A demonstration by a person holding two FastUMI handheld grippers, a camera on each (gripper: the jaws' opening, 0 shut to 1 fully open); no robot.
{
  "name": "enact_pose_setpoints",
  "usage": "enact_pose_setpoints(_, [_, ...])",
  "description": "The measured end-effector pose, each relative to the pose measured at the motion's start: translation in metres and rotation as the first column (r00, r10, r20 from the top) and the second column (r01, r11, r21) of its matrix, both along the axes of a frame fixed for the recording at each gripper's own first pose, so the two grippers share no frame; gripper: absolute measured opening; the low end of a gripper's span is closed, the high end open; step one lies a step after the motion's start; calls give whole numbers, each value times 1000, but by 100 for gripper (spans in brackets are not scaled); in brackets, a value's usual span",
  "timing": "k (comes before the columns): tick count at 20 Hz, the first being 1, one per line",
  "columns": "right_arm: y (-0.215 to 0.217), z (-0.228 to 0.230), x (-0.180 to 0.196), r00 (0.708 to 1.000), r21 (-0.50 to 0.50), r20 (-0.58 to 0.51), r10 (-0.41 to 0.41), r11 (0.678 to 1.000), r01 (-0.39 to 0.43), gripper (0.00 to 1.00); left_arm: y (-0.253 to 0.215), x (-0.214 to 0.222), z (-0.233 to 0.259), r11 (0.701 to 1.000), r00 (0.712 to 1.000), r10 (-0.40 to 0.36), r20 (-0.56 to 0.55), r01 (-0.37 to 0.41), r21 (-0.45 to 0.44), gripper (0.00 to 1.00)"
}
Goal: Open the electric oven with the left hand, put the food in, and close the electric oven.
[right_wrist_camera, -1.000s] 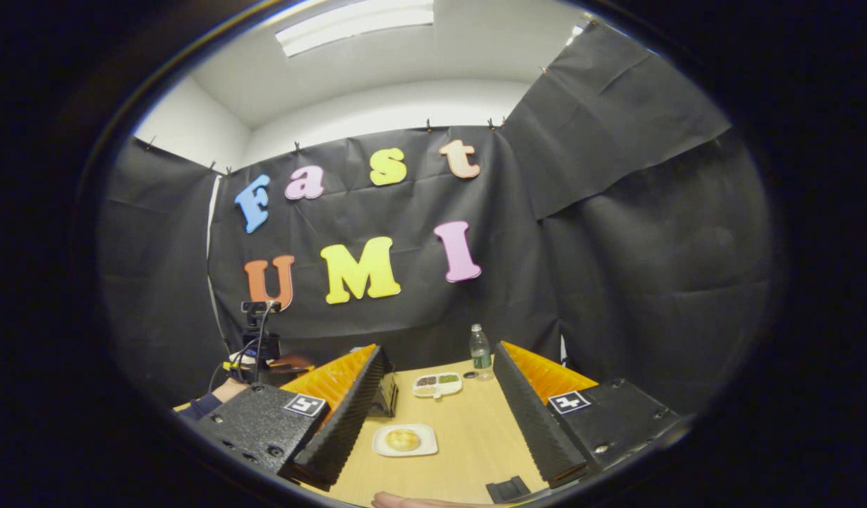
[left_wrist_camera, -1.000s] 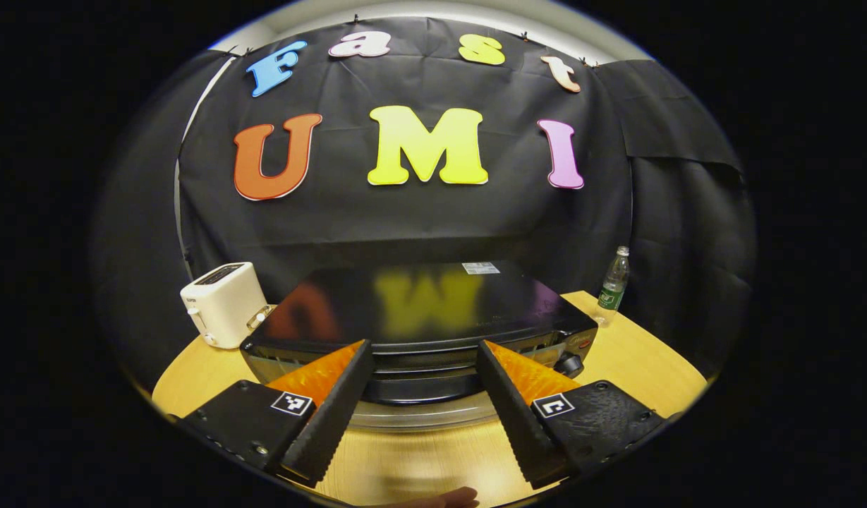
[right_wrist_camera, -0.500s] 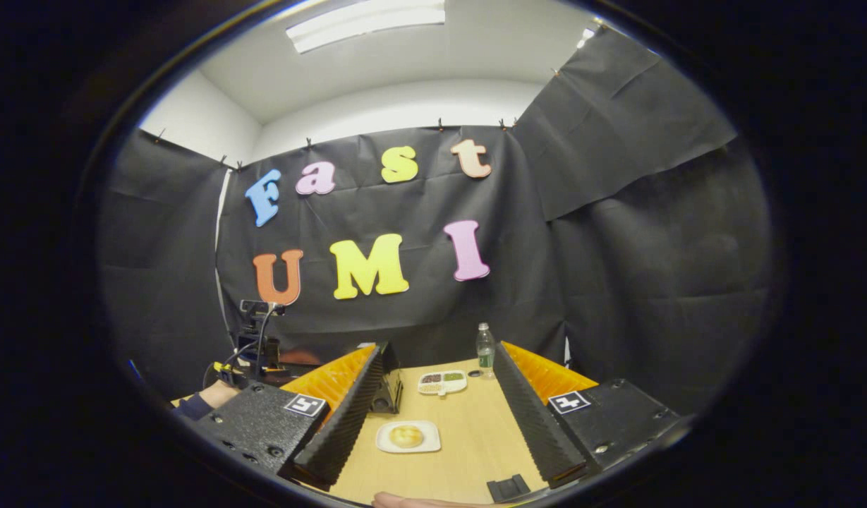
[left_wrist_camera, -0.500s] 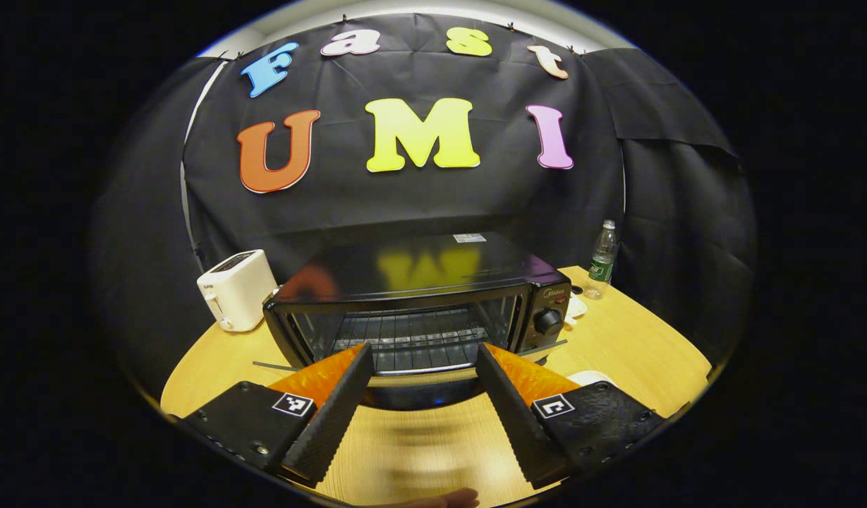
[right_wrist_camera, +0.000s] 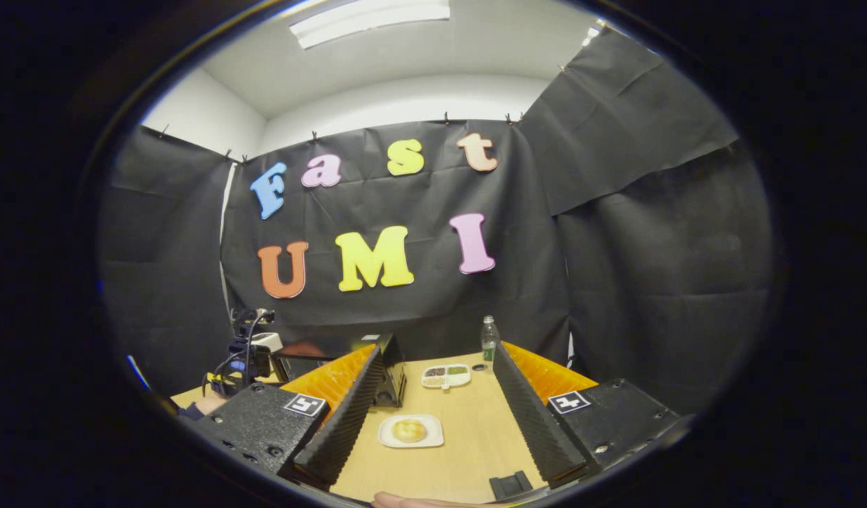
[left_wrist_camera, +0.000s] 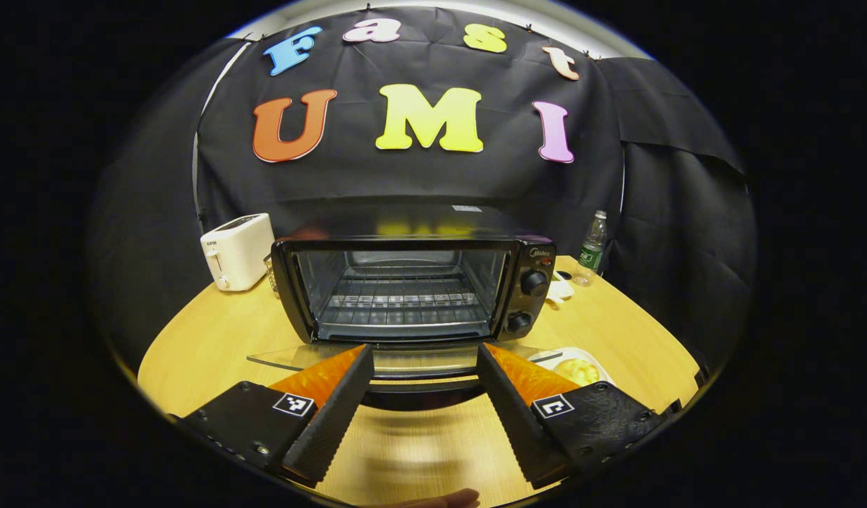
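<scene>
Your right gripper (right_wrist_camera: 433,416) was spread wide and empty, with the food (right_wrist_camera: 409,430) on its white plate (right_wrist_camera: 430,440) lying straight ahead between the fingers. The electric oven (left_wrist_camera: 412,289) stood open off to its left. Your left gripper (left_wrist_camera: 422,395), also wide and empty, faced the lowered door (left_wrist_camera: 405,358).

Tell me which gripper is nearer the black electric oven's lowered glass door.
Left. The left gripper hangs open right at the front edge of the black electric oven's lowered glass door. The right gripper is farther off, open above the white plate with a bun.
</scene>
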State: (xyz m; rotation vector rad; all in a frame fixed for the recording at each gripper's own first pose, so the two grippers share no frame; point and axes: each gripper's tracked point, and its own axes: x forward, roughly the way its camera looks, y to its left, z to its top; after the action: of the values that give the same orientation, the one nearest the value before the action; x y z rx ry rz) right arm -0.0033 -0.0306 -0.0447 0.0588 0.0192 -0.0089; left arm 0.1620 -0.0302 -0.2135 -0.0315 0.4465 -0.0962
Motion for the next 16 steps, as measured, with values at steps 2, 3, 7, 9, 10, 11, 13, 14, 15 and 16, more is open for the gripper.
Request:
enact_pose_setpoints(2, [2, -5, 1, 1000, 1, -12, 2, 1000, -2, 96, 1, -9, -9, 1000, 1000, 1, -7, -1, -2, 97])
enact_pose_setpoints(3, [2, -7, 1, 1000, 0, -17, 4, 1000, -4, 96, 1, -12, -14, 1000, 1000, 1, -12, -1, -5, 97])
enact_pose_setpoints(7, [5, -16, 6, 999, 0, -42, 8, 1000, -8, 96, -2, -18, -33, 1000, 999, 1, -32, -1, -5, 97])
enact_pose_setpoints(9, [8, -23, 8, 998, -5, -59, 13, 1000, -13, 96, -3, -21, -44, 1000, 999, 1, -47, -1, -5, 97])
enact_pose_setpoints(10, [9, -26, 10, 998, -7, -67, 15, 1000, -15, 96, -5, -23, -50, 1000, 999, 1, -53, -2, -5, 97])
enact_pose_setpoints(11, [10, -29, 11, 997, -9, -73, 16, 1000, -17, 96, -5, -24, -56, 1000, 998, 2, -64, -3, -9, 97])
enact_pose_setpoints(13, [12, -34, 15, 996, -13, -85, 18, 1000, -19, 96, -5, -26, -66, 1000, 996, 3, -91, -5, -28, 97])
enact_pose_setpoints(14, [12, -37, 16, 996, -14, -93, 16, 1000, -17, 96, -4, -28, -72, 999, 995, 2, -104, -6, -37, 96])
enact_pose_setpoints(15, [13, -41, 19, 995, -15, -101, 16, 1000, -17, 96, -4, -28, -79, 999, 993, 2, -120, -7, -42, 97])
enact_pose_setpoints(16, [14, -46, 22, 994, -16, -111, 16, 1000, -18, 96, -4, -29, -85, 999, 991, 5, -133, -10, -40, 97])
